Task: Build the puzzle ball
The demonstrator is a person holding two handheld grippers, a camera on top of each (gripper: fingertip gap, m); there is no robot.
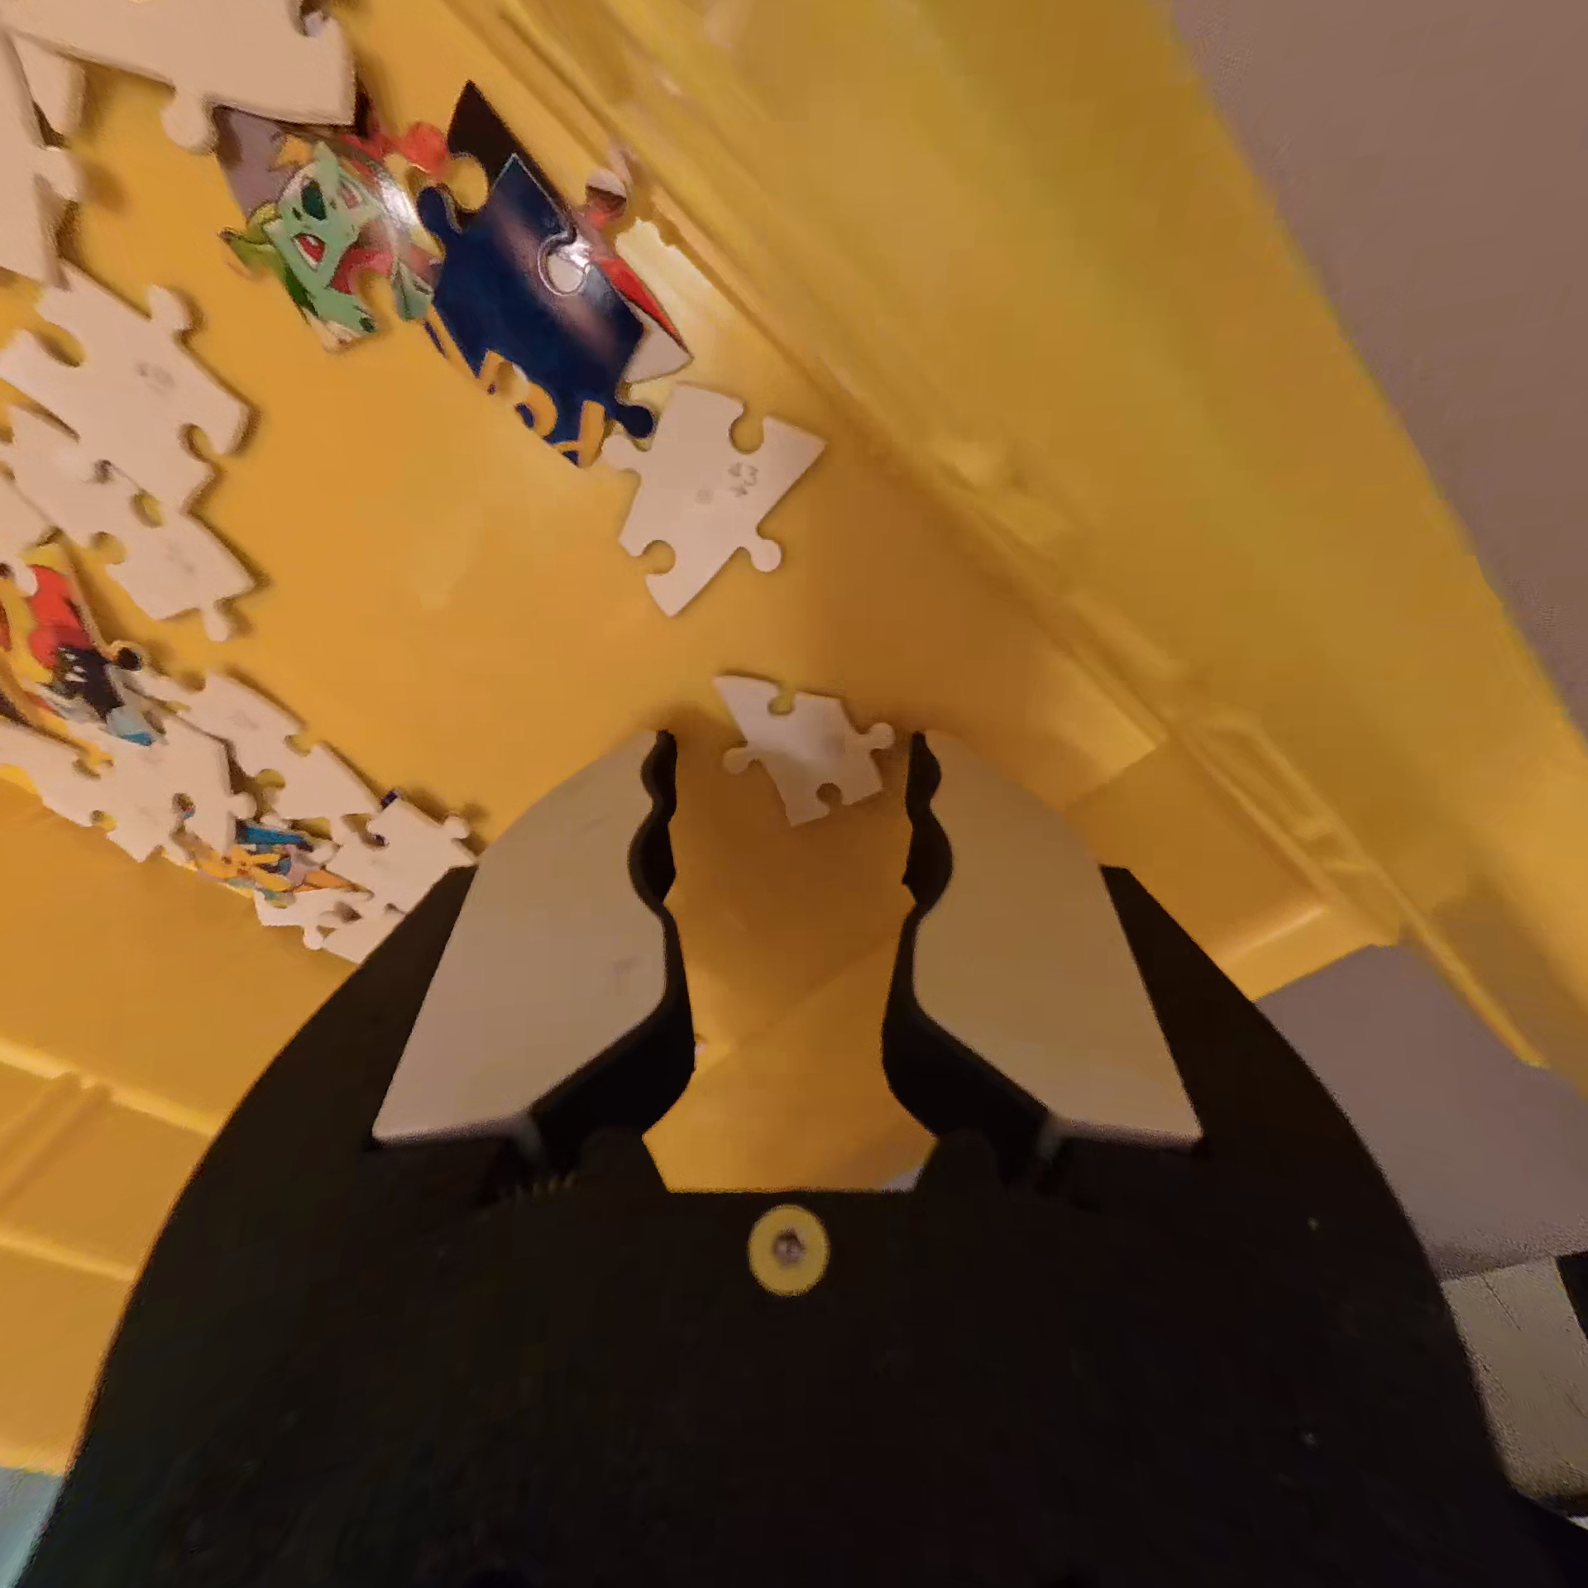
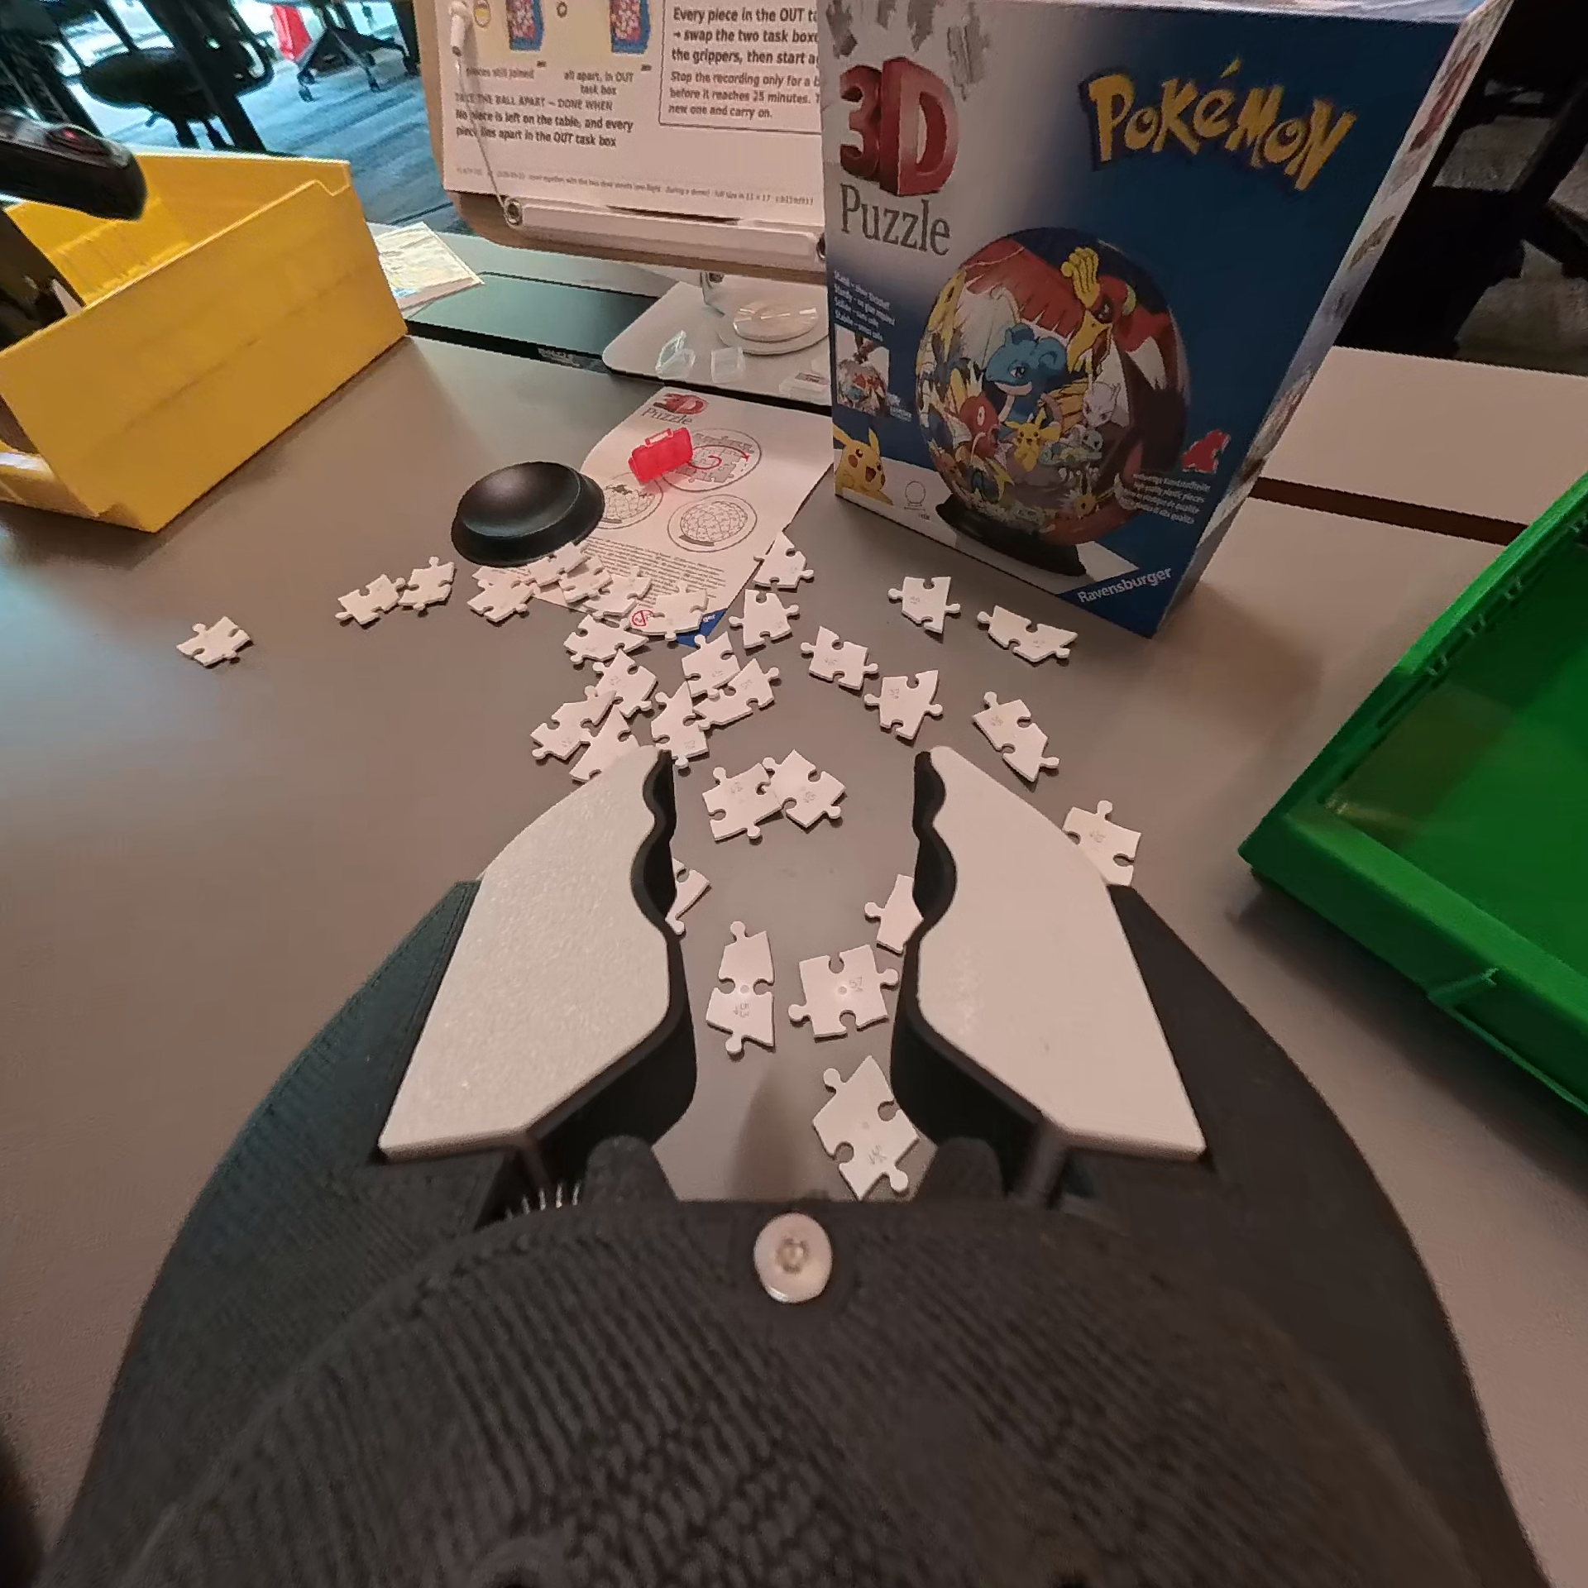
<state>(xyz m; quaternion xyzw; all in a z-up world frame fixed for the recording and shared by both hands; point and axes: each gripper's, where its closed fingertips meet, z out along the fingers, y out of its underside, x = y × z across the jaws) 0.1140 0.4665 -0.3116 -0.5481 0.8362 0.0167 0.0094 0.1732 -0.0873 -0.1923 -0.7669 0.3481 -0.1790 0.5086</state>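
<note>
Left wrist view
Left gripper (image 1: 790,748): released, jaws spread wide and holding nothing, reaching down inside the yellow bin (image 1: 481,653).
Nearest piece (image 1: 808,748): white side up on the bin floor, lying between the two fingertips; whether they touch it I cannot tell.
Second white piece (image 1: 713,498): flat on the bin floor, farther from the gripper than the nearest piece.
Joined printed section (image 1: 481,284): picture side up, deeper in the bin, just beyond the second white piece.
Other pieces (image 1: 129,412): white and printed ones crowded along the bin's left part, some overlapping.

Right wrist view
Right gripper (image 2: 790,765): released, jaws apart and empty, poised above the grey table (image 2: 258,859).
Loose pieces (image 2: 739,687): white side up, scattered on the table between the gripper and the puzzle box (image 2: 1117,301).
Black stand (image 2: 526,509): left of the puzzle box, resting on the edge of the instruction leaflet (image 2: 730,507).
Red item (image 2: 660,454): on the leaflet, between stand and box.
Yellow bin (image 2: 189,361): far left of the box.
Green bin (image 2: 1461,773): right of the box.
</note>
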